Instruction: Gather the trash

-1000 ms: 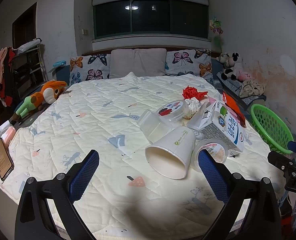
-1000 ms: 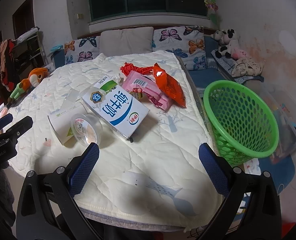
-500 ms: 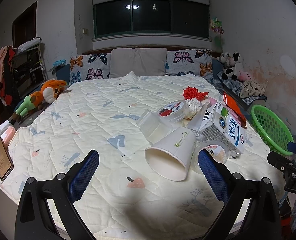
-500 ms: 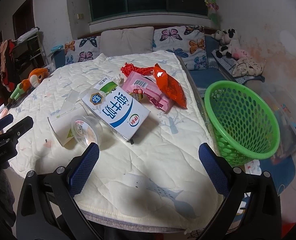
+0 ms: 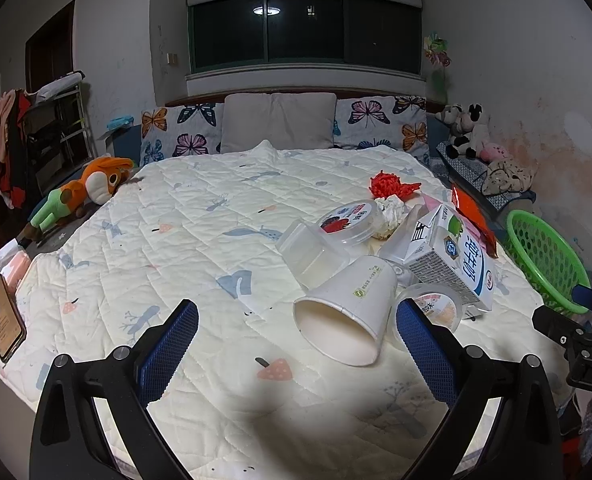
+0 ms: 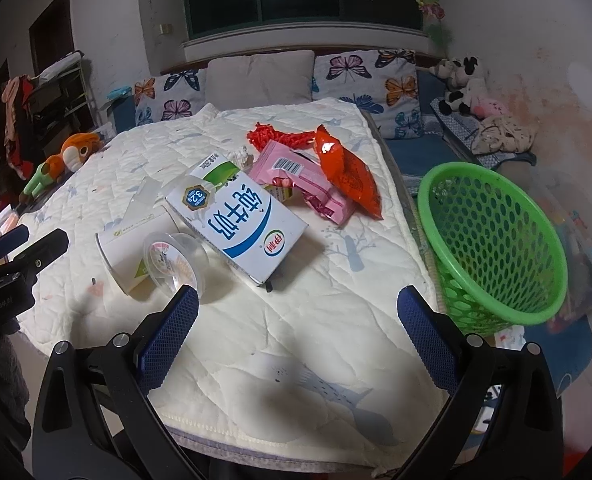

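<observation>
Left wrist view first: the left gripper [image 5: 296,344] hangs over the near edge of the bed [image 5: 199,240], its blue fingers [image 5: 167,348] spread wide with nothing between them. Just ahead of it a paper cup [image 5: 348,312] lies on its side, mouth toward the camera. A clear tub [image 5: 312,254] lies behind the cup, touching it, and a small lidded cup [image 5: 432,310] sits at the cup's right, half hidden by the right-hand finger. Behind those rest a milk carton [image 5: 456,264], a round lidded tub [image 5: 350,216], a crumpled tissue [image 5: 392,210] and a red mesh wad [image 5: 390,186]. A green basket [image 5: 544,256] stands off the bed's right side. A phone [image 5: 1,328] lies at the left edge and a plush toy [image 5: 75,196] farther up that side. The right gripper's tip shows at the far right.

Right wrist view: the right gripper [image 6: 298,332] hovers over bare quilt at the bed's near corner, its fingers [image 6: 424,336] likewise wide apart and empty. The milk carton [image 6: 237,226] lies flat ahead, with the paper cup [image 6: 125,248] and lidded cup [image 6: 171,262] to its left. A pink packet [image 6: 304,180] and an orange snack bag [image 6: 346,170] lie beyond it, the bag overlapping the packet. The basket [image 6: 496,240] stands tilted beside the bed on the right, near the gripper.
</observation>
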The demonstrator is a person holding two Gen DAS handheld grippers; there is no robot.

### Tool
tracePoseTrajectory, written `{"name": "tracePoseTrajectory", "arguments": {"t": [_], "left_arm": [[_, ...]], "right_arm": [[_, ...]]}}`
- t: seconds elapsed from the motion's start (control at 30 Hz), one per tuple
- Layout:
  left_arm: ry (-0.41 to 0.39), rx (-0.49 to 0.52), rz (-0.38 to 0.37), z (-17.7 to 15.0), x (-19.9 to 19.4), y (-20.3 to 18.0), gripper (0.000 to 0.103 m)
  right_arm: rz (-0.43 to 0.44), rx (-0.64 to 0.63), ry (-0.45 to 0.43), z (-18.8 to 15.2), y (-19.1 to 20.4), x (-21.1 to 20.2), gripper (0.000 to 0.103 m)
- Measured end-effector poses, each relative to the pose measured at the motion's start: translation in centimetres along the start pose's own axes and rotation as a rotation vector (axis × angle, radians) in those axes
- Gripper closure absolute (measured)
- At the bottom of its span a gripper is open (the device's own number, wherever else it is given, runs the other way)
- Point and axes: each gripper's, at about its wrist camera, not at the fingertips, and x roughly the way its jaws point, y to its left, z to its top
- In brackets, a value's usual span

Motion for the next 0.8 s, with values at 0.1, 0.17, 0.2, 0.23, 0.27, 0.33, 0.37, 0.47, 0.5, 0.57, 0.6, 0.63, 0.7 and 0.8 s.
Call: {"name": "tracePoseTrajectory", "arguments": {"t": [0.1, 0.17, 0.2, 0.23, 0.27, 0.33, 0.37, 0.47, 0.5, 0.57, 0.6, 0.63, 0.7, 0.8], "left_arm": [[0.007, 0.0, 0.0, -0.1, 0.6, 0.0, 0.007], [0.009, -0.001, -0.001, -0.1, 0.7, 0.0, 0.007], [0.011, -0.002, -0.001, 0.0, 0.8, 0.0, 0.007], [0.012, -0.001, -0.001, 0.0, 0.9, 0.0, 0.007], [0.014, -0.001, -0.002, -0.1, 1.0, 0.0, 0.007], [0.017, 0.0, -0.002, 0.2, 1.2, -0.1, 0.007], [0.018, 0.002, -0.002, 0.2, 1.2, -0.2, 0.007], [0.022, 0.003, -0.002, 0.3, 1.4, -0.3, 0.007], [0.022, 0.003, -0.002, 0.3, 1.5, -0.3, 0.007], [0.023, 0.003, -0.002, 0.4, 1.5, -0.3, 0.007], [0.023, 0.003, -0.001, 0.4, 1.6, -0.3, 0.007], [0.023, 0.003, -0.002, 0.4, 1.5, -0.3, 0.007], [0.025, 0.003, -0.002, 0.4, 1.6, -0.3, 0.007], [0.034, 0.007, -0.002, 0.7, 2.0, -0.6, 0.007]], "right_arm": [[0.003, -0.003, 0.0, 0.1, 0.1, 0.1, 0.005], [0.003, -0.004, 0.002, 0.2, 0.1, 0.2, 0.005], [0.005, -0.005, 0.002, 0.3, 0.0, 0.2, 0.005], [0.005, -0.005, 0.003, 0.3, 0.0, 0.2, 0.005], [0.005, -0.005, 0.003, 0.4, 0.0, 0.3, 0.005], [0.006, -0.005, 0.003, 0.5, 0.0, 0.3, 0.005], [0.007, -0.005, 0.003, 0.4, 0.1, 0.3, 0.005], [0.01, -0.007, 0.005, 0.6, 0.0, 0.5, 0.005], [0.01, -0.008, 0.006, 0.7, 0.1, 0.6, 0.005], [0.012, -0.009, 0.008, 0.9, 0.0, 0.7, 0.005], [0.014, -0.01, 0.008, 1.0, 0.0, 0.8, 0.005], [0.015, -0.01, 0.008, 1.1, 0.0, 0.8, 0.005], [0.017, -0.013, 0.009, 1.3, -0.1, 1.0, 0.005], [0.021, -0.019, 0.01, 1.5, 0.0, 1.2, 0.005]]}}
